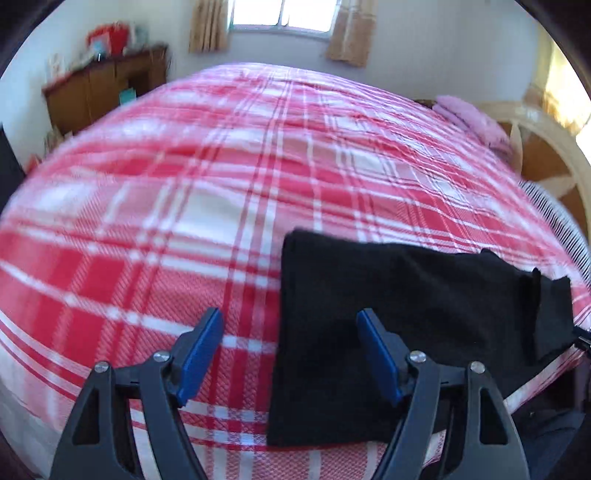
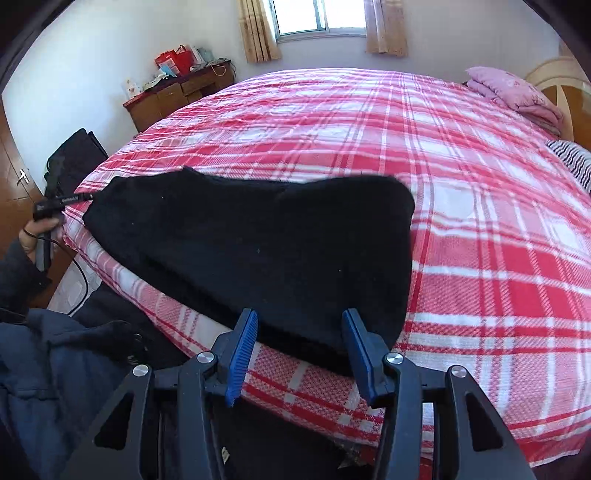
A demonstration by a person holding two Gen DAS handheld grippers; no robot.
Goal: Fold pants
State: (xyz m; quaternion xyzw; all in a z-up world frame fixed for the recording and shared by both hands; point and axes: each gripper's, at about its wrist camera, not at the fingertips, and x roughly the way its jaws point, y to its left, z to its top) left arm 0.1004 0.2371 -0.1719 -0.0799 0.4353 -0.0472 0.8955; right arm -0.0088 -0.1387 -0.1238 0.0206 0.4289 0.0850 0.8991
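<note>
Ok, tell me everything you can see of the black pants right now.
The black pants are plain, dark, soft-looking fabric, already folded into a compact, roughly rectangular bundle. They lie flat on the red-and-white plaid bedspread, near the bed's front edge. One end shows uneven layered edges. Neither the left gripper nor the right gripper touches them; both sets of jaws stand open above the cloth.

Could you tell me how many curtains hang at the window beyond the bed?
2. One curtain hangs at the window's left side and the other curtain at its right. Both tops are cut off by the frame, so nothing more can be ruled out.
</note>
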